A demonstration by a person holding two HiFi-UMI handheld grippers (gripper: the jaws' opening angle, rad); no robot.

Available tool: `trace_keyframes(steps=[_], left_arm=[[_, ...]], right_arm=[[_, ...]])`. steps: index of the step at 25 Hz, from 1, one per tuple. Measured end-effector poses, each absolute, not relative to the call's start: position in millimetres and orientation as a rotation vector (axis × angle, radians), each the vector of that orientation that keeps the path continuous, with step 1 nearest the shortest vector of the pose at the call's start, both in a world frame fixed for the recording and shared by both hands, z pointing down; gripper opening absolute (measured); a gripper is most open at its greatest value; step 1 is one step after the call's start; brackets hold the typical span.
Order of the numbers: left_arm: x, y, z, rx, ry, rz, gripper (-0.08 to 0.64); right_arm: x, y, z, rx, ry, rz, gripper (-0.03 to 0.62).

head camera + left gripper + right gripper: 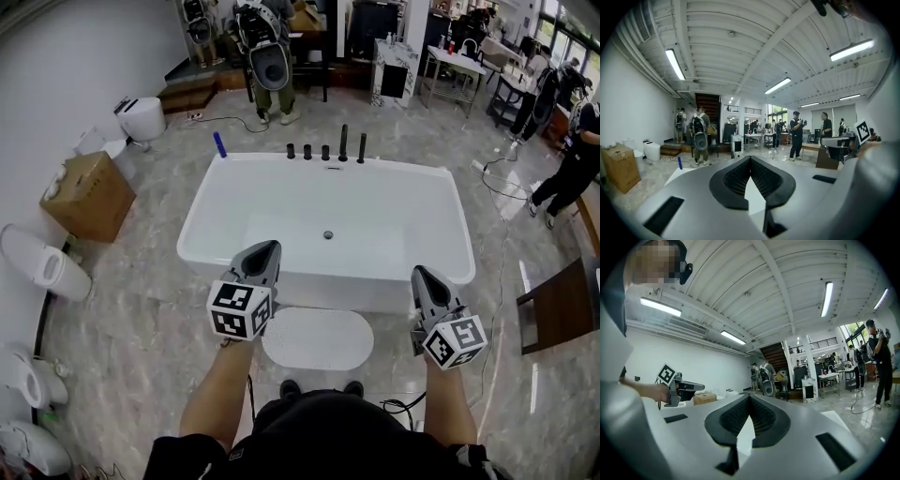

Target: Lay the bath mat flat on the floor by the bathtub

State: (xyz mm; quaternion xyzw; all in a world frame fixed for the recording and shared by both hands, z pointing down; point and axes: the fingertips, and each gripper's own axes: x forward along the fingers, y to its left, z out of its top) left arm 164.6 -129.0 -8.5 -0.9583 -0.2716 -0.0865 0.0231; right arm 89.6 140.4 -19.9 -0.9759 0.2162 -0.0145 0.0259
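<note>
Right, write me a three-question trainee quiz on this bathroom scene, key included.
1. True or false: the white oval bath mat lies flat on the grey marble floor beside the white rectangular bathtub.
2. What do the left tongs hold? A) the mat B) a towel C) nothing
3. Fill in: in the head view, the small blue upright object stands by the tub's far ____ corner.
Key: 1 true; 2 C; 3 left.

My left gripper (266,251) hides part of the bathtub's (459,220) front wall; at 3 o'clock the picture edge cuts off a wooden bench (562,305).
</note>
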Motion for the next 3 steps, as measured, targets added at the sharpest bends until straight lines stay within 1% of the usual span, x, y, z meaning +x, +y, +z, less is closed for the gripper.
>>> trace_keyframes(steps=[3], left_arm=[[166.6,-128.6,-3.5,-2.970,-0.843,-0.272,0.009]], right_arm=[[89.9,139.4,-10.8,-3.006,0.668,-0.062,0.012]])
